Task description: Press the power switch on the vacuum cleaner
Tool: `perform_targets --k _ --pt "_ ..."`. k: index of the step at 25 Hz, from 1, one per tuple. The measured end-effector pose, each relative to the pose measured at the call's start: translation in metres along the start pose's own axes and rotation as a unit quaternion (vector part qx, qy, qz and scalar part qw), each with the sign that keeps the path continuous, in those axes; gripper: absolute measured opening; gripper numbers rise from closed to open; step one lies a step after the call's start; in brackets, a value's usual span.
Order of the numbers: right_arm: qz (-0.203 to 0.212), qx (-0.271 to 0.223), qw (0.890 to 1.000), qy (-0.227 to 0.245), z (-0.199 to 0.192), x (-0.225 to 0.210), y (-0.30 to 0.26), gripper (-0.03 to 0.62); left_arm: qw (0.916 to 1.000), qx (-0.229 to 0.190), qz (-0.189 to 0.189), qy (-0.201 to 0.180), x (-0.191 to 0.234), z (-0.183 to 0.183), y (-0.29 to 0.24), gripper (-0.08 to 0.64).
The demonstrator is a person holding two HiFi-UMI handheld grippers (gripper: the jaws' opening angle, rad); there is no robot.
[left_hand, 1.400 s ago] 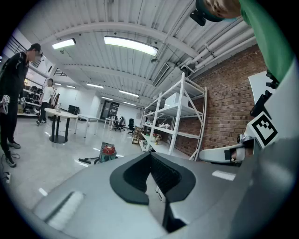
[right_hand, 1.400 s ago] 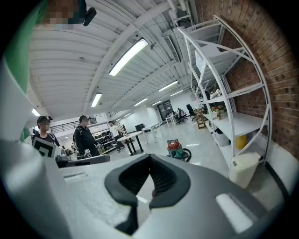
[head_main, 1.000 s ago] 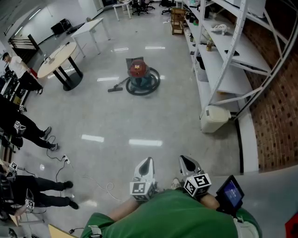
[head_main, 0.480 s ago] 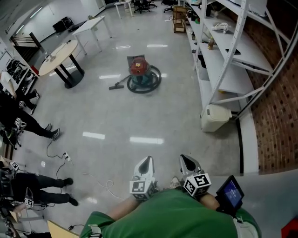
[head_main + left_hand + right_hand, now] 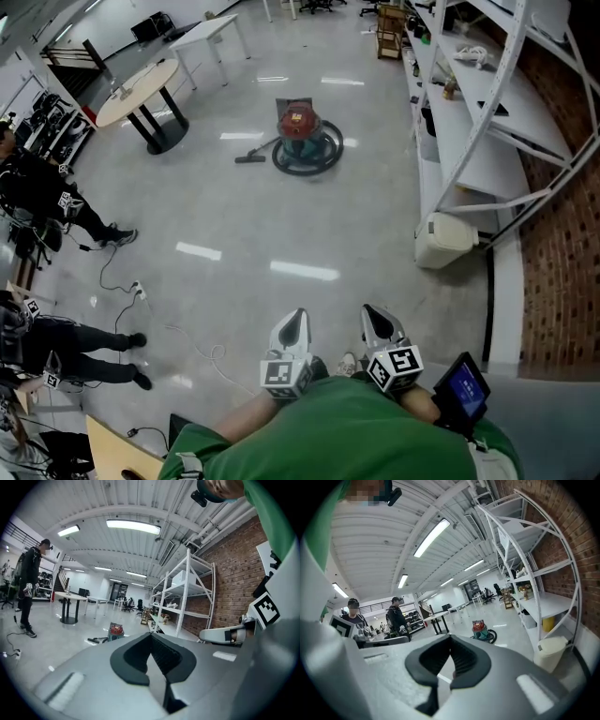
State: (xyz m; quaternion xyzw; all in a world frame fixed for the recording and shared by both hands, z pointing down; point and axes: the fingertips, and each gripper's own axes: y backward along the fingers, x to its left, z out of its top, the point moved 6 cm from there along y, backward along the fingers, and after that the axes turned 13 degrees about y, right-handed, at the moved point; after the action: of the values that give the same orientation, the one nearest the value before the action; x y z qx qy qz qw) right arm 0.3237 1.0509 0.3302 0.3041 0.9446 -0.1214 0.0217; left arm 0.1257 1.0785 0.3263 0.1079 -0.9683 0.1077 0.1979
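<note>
Head view: vacuum cleaner (image 5: 302, 136) far beyond left gripper (image 5: 295, 325), right gripper (image 5: 375, 321); jaws seemingly together.

The vacuum cleaner (image 5: 301, 129) had a dark red top and a teal body, and its hose (image 5: 307, 172) was black. The floor (image 5: 281, 216) was pale grey and glossy, with white streaks of light on it. I saw the left gripper (image 5: 296, 321) and the right gripper (image 5: 373, 321) in light grey, each with black ribbed pads and a cube of black-and-white square markers. The person's shirt (image 5: 347, 431) was green. The shelving (image 5: 459, 141) was white, the brick wall (image 5: 562, 262) red-brown with pale joints, the round table (image 5: 138, 92) beige on a black base, the bin (image 5: 445, 239) cream, and the small screen (image 5: 464, 389) blue.
</note>
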Motion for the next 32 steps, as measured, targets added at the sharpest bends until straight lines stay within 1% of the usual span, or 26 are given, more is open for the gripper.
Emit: perform_targets --k 2,6,9,12,15,22,26,32 --pt "0.002 -0.001 1.000 0.002 0.001 -0.005 -0.002 0.002 1.0000 -0.004 0.006 -0.001 -0.002 -0.001 -0.003 0.008" --pt "0.003 -0.001 1.000 0.004 0.002 -0.013 -0.007 0.002 0.9999 0.000 0.013 0.002 -0.005 -0.001 -0.014 0.008" --pt "0.000 0.001 1.000 0.005 0.002 -0.019 -0.016 0.000 0.9999 0.006 0.010 -0.001 -0.003 0.003 -0.024 0.008" --pt "-0.003 0.004 1.000 0.003 0.003 -0.018 -0.035 0.002 1.0000 0.001 0.004 -0.008 0.009 0.013 -0.036 0.008" --pt "-0.003 0.003 1.000 0.007 0.008 -0.011 -0.064 0.002 0.9999 -0.006 -0.002 -0.011 0.034 0.027 -0.050 0.008" --pt "-0.014 0.008 1.000 0.010 0.029 0.012 -0.157 0.002 0.9999 0.007 -0.012 -0.006 0.110 0.071 -0.097 0.008" --pt "-0.025 0.003 0.999 0.022 0.046 0.026 -0.206 0.002 0.9996 0.005 -0.027 -0.007 0.151 0.097 -0.121 0.008" --pt "-0.041 0.007 0.999 0.031 0.062 0.041 -0.259 0.002 0.9987 0.011 -0.050 0.003 0.195 0.120 -0.150 0.008"
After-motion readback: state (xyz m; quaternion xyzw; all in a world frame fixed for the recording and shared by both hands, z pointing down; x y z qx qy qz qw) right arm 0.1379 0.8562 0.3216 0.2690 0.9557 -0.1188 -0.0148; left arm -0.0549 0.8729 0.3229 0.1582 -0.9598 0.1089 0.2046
